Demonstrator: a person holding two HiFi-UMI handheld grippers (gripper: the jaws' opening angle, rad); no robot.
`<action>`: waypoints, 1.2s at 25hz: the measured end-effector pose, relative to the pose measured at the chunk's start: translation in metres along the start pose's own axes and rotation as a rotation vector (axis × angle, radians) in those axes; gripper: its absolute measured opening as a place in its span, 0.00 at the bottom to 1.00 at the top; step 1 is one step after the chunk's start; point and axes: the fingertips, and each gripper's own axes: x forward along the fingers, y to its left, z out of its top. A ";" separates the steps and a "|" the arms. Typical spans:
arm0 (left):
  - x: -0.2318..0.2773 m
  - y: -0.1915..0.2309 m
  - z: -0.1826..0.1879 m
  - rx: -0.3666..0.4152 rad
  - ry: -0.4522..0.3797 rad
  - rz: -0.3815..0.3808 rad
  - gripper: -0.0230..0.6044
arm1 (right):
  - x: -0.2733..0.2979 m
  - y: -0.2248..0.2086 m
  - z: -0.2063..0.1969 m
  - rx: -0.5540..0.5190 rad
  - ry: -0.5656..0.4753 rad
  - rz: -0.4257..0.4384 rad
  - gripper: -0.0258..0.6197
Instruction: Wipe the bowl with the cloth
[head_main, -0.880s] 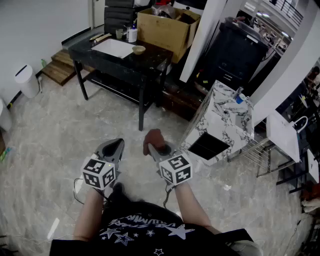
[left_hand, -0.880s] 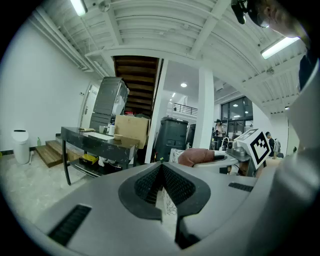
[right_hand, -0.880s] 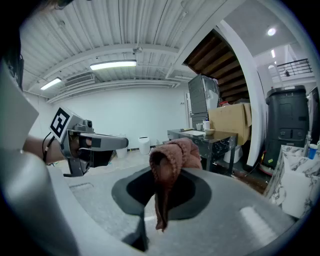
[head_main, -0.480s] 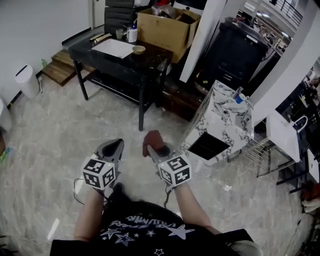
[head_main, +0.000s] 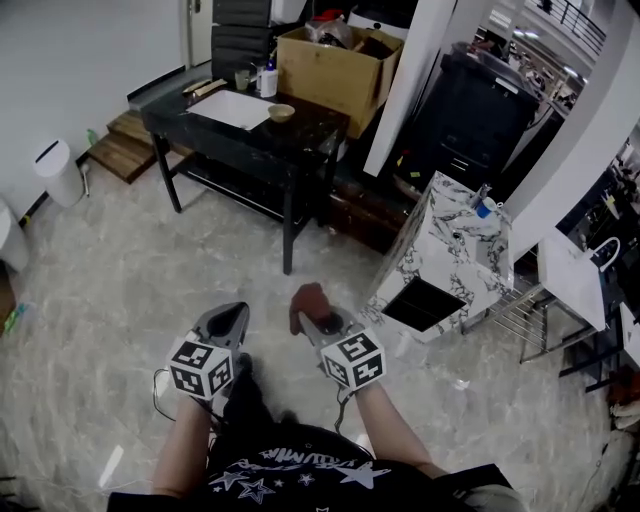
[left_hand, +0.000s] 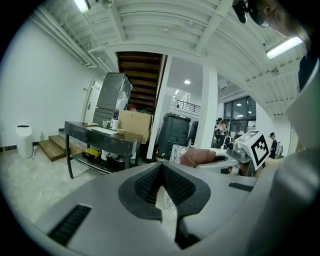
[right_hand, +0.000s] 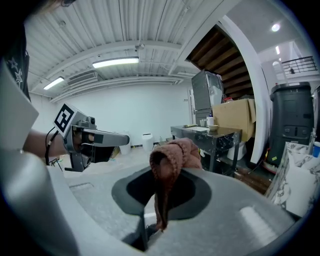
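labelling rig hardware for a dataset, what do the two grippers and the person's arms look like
Both are grey wedges tapering forward: left gripper, right gripper. Each carries a white cube with black square markers. The pads are black and ribbed. A thin dark cable hangs by the left one. Forearms bare; black shirt with white stars.

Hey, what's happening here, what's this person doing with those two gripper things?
A person holds a gripper in each hand, standing away from the black table. The right gripper is clamped on a reddish-brown cloth; the left gripper is shut and empty. The bowl sits on that table, far from both grippers, so wiping hasn't started.
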 end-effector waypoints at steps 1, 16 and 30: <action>0.002 0.003 -0.003 -0.005 0.007 0.000 0.05 | 0.002 -0.001 -0.002 0.007 0.006 -0.003 0.12; 0.094 0.099 0.024 -0.053 0.022 -0.057 0.05 | 0.090 -0.074 0.020 0.051 0.031 -0.085 0.12; 0.184 0.234 0.082 -0.084 0.022 -0.074 0.05 | 0.229 -0.151 0.088 0.075 0.029 -0.123 0.12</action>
